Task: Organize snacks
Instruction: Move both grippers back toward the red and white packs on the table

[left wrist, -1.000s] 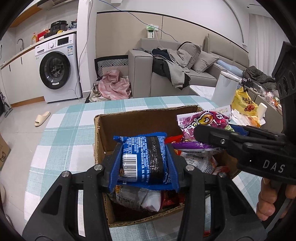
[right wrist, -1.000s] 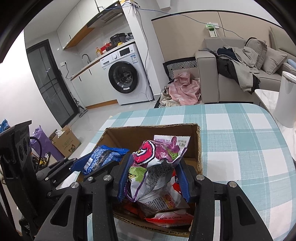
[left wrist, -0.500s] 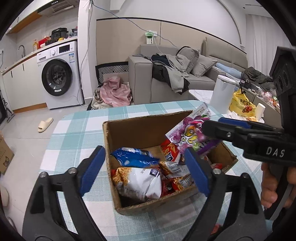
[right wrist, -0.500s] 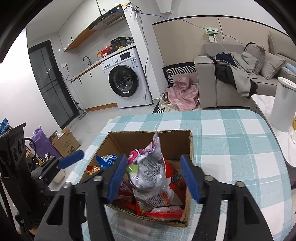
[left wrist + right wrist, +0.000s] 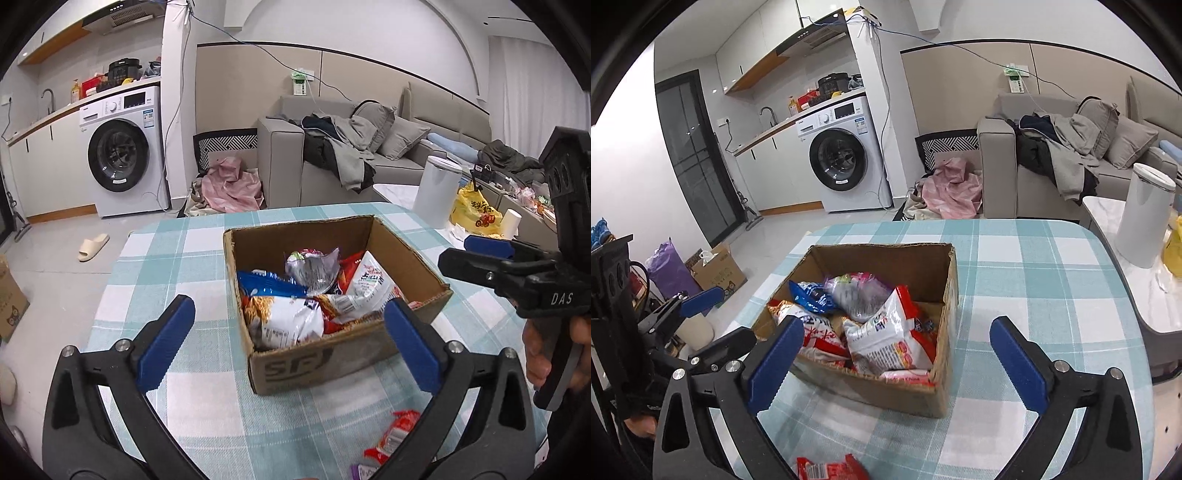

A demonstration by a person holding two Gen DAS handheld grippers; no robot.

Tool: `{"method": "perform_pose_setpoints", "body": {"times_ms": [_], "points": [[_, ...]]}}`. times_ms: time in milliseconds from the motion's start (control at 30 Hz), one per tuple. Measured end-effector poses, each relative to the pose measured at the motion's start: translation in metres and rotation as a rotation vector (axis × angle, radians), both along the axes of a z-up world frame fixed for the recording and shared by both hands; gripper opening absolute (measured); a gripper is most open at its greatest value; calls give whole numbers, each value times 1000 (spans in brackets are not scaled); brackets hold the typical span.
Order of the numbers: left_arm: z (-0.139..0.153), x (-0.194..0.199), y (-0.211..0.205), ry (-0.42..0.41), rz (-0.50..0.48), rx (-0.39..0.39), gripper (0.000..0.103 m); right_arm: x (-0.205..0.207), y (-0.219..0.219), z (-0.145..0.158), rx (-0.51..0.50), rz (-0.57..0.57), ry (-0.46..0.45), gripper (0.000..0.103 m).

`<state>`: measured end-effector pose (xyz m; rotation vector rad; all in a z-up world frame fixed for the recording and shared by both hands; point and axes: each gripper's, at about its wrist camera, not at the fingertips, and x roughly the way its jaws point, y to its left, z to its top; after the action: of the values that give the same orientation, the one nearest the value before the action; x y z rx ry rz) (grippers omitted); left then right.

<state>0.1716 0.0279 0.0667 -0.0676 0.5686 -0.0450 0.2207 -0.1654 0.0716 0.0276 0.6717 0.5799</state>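
- At frame centre, the box (image 5: 325,360) sits on the table (image 5: 155,258), piled with snack packets (image 5: 284,325).
- Risk: a red packet (image 5: 393,435) at the bottom edge could be overlooked.
- Left gripper (image 5: 288,339) and right gripper (image 5: 897,358): jaws opening, nothing between them.

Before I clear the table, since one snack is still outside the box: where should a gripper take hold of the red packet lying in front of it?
Grip the red packet across its narrow width near the middle, coming down from above. It lies flat on the checked tablecloth, in front of the cardboard box, so only its top is reachable. The left gripper, jaws opening and empty, is nearest.
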Motion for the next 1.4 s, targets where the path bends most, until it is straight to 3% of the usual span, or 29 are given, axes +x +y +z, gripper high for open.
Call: {"method": "perform_pose_setpoints", "body": {"times_ms": [433,833,967,1400], "points": [[-10,-39,-9,30,-9,2,102,-33,-11,-12,-32,29,21,103],[-15,-77,-16,41,-25,7,102,-62,-14,-46,-100,54,77,103],[-22,-90,-19,59,-43,-12,102,-70,-18,-56,-77,74,109,103],[-38,-107,-40,137,-102,23,102,-81,-9,-73,-185,150,143,103]]}}
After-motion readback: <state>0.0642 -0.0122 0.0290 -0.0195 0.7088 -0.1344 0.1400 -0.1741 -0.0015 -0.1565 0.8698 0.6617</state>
